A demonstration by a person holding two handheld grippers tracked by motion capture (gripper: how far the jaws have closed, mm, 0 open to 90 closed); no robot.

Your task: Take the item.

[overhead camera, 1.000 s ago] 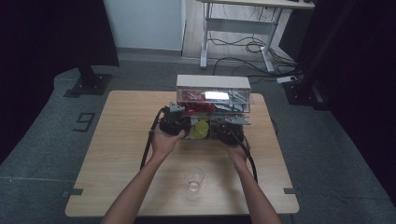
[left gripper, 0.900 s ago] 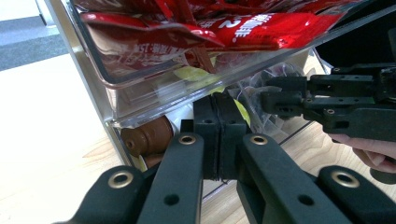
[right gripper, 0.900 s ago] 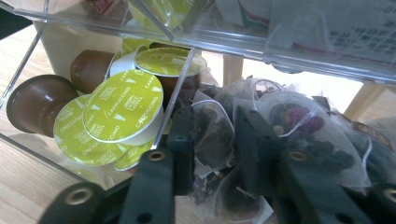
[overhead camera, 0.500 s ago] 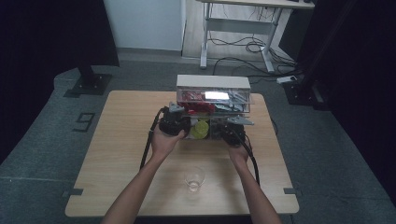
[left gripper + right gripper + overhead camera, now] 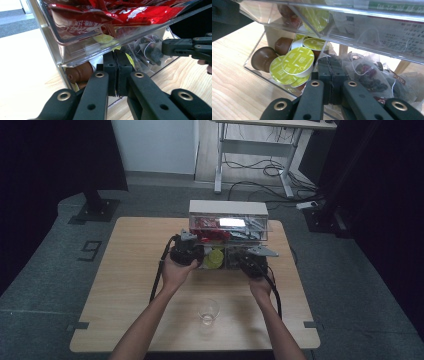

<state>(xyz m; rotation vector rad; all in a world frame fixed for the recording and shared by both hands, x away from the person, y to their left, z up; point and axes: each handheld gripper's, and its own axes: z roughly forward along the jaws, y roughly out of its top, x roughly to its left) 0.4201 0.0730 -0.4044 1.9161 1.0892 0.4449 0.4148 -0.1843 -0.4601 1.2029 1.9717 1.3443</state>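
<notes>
No visible shift against the pictures of a second and half a second ago: same stance of both hands at the clear organiser [image 5: 227, 209] on the far side of the table [image 5: 130, 270].

Left gripper [image 5: 116, 72]: jaws pressed together, tips at the front wall of the lower drawer [image 5: 82, 60], under the tray of red sachets [image 5: 140, 12]. Cannot tell whether a thin acrylic edge sits between the pads.

Right gripper [image 5: 331, 80]: jaws likewise closed, tips against the same drawer front, between the yellow-lidded capsules [image 5: 298, 61] and the tea bags [image 5: 367, 77]. Same doubt about a pinched edge.

Drawer seated in the organiser or near it, contents undisturbed. Empty glass [image 5: 208, 311] near the table's front edge, well apart from both grippers.

Judgement: drawer pull not yet under way; stillness consistent with settling a hold before drawing it out.
</notes>
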